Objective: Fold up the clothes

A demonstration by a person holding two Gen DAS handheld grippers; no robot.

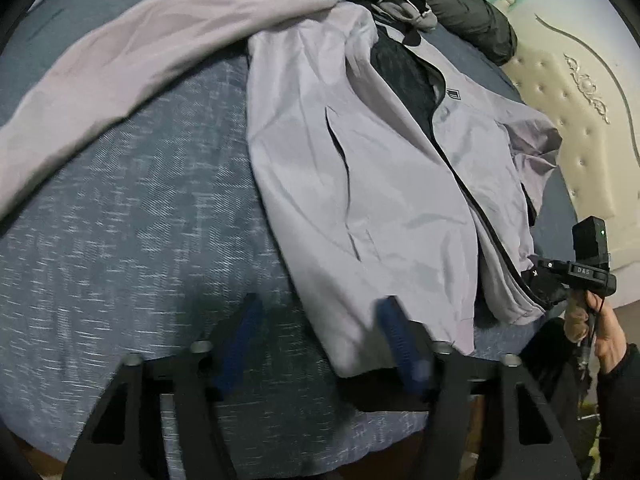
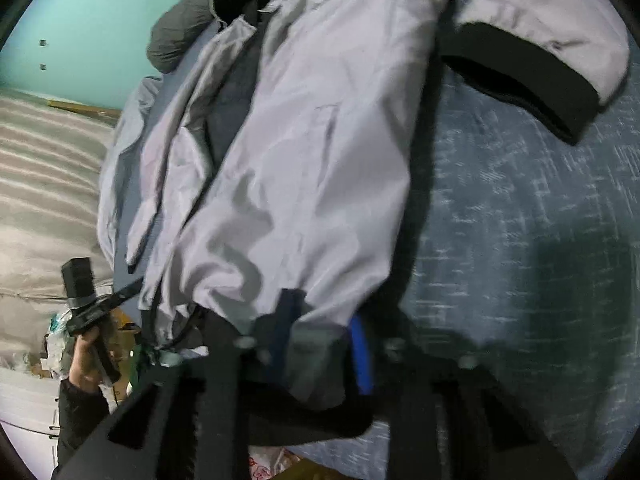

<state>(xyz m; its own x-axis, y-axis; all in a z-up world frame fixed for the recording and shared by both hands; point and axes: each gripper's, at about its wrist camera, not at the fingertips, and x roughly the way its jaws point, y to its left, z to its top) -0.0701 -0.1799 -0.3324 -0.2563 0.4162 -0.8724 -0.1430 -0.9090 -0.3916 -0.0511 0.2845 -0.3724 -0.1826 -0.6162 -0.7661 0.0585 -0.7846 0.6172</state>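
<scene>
**Q:** Across the bed, from left to right, what lies there?

**A:** At far left, a blue bedcover (image 1: 132, 216) of coarse weave flecked with white. One long lilac sleeve (image 1: 132, 60) arcs over it, soft and matte. To its right lies the lilac jacket (image 1: 360, 184), thin and smooth with a faint sheen, creased, its front showing a slanted pocket slit and a dark zip line. Black lining shows at the open neck. Beyond it, dark clothes (image 1: 460, 4) are heaped, and at far right stands a cream tufted headboard (image 1: 568, 120).

**Q:** And the claws?

**A:** The left gripper (image 1: 320, 344) has its blue-padded fingers spread wide, one over the bedcover, the other at the jacket's bottom hem; whether it touches, I cannot tell. The right gripper (image 2: 324, 356) is pinched narrow on a fold of the jacket's hem.

**Q:** What is hard to make out?

**A:** Both views are motion-blurred. In the right wrist view, a sleeve end with a broad black cuff (image 2: 532, 80) lies upper right. The heaped clothes are cut off by the frame edge. A hand (image 1: 600, 332) gripping the right tool's handle is partly hidden.
</scene>
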